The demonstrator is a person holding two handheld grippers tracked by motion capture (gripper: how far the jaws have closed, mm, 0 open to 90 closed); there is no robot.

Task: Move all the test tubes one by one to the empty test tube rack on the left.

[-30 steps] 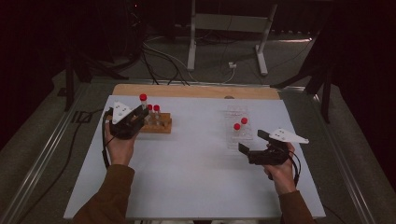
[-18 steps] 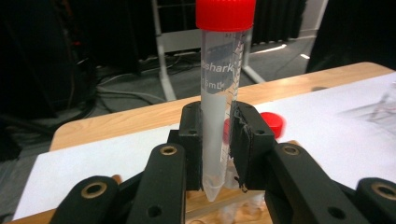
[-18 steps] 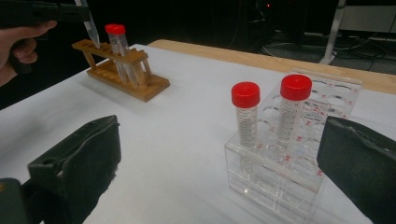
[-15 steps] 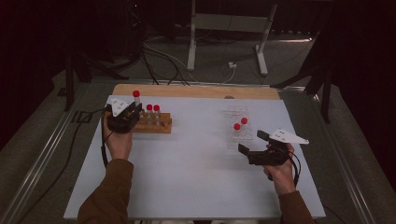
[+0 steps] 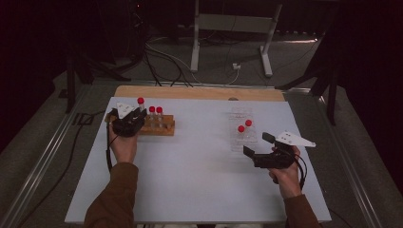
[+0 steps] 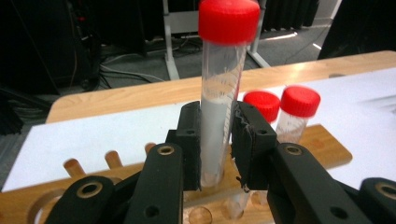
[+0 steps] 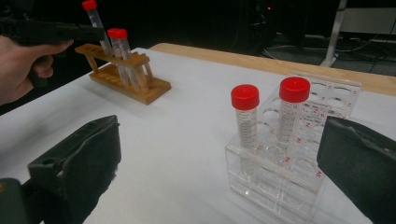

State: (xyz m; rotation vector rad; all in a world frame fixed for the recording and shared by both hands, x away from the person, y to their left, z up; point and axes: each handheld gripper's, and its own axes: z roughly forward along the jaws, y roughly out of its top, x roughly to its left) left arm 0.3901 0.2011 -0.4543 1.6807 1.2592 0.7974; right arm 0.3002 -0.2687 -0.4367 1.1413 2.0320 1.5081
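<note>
My left gripper (image 6: 217, 135) is shut on a clear tube with a red cap (image 6: 219, 74), held upright, its lower end down at the top bar of the wooden rack (image 6: 327, 144). The jaws have just eased open slightly, but the pads still press on the tube. From above, the left gripper (image 5: 134, 118) sits at the left end of the wooden rack (image 5: 164, 128), where two more red-capped tubes (image 5: 155, 110) stand. My right gripper (image 5: 257, 145) is open and holds nothing, just in front of the clear plastic rack (image 7: 299, 154) holding two red-capped tubes (image 7: 245, 100).
A white mat (image 5: 190, 175) covers the table, and a wooden board edge (image 5: 199, 92) runs along its far side. Beyond the table are cables and a metal stand's legs (image 5: 228, 42) on the floor. Cables trail from both grippers beside the forearms.
The left hand has moved a little to the left and down with the tube, bringing it into the rack's left end. The right hand has stayed put.
</note>
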